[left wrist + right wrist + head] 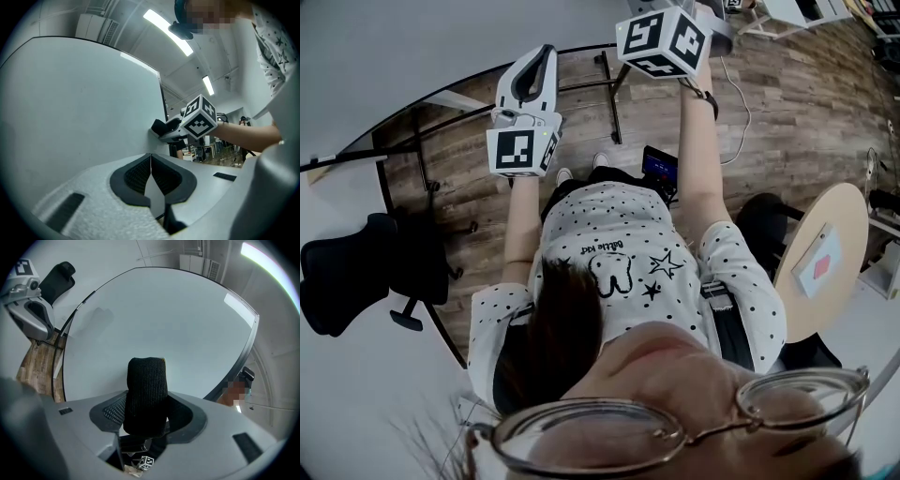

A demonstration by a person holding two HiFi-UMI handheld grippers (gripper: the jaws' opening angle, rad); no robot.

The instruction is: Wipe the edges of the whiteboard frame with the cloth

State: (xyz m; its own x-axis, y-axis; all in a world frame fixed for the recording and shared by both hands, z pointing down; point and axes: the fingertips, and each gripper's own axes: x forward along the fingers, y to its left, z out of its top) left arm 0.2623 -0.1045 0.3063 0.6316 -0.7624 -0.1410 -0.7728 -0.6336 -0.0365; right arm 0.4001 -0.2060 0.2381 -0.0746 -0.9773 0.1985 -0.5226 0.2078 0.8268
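1. Two grippers are raised toward the whiteboard (154, 315). The person stands close in front of it, arms up, so both tools can reach the panel.
2. The right gripper (145, 401) is clamped on the cloth (146, 390), a dark knit piece rolled into a thick pad. It sticks out past the jaw tips, likely so fabric rather than plastic meets the board.
3. From the left gripper view, the cloth end sits against the board face, just beside the dark vertical frame (162, 98). It looks to be touching, but I cannot be certain. It is not yet squarely on the frame strip itself.
4. The left gripper (151, 157) has its jaws closed together with nothing between them. It hangs near the board, lower than the right one and well apart from the cloth. My judgement is that it is idle, kept clear of the wiping hand.
5. In the head view, the board's lower frame edge (441, 97) runs as a thin black line above the wood floor (581, 131).
6. Judgement on the stage: the wipe is at or near its start. The next move calls for sliding the pad sideways onto the frame and running along it.
7. Risk: a bulky roll may ride the panel and skip the narrow edge.
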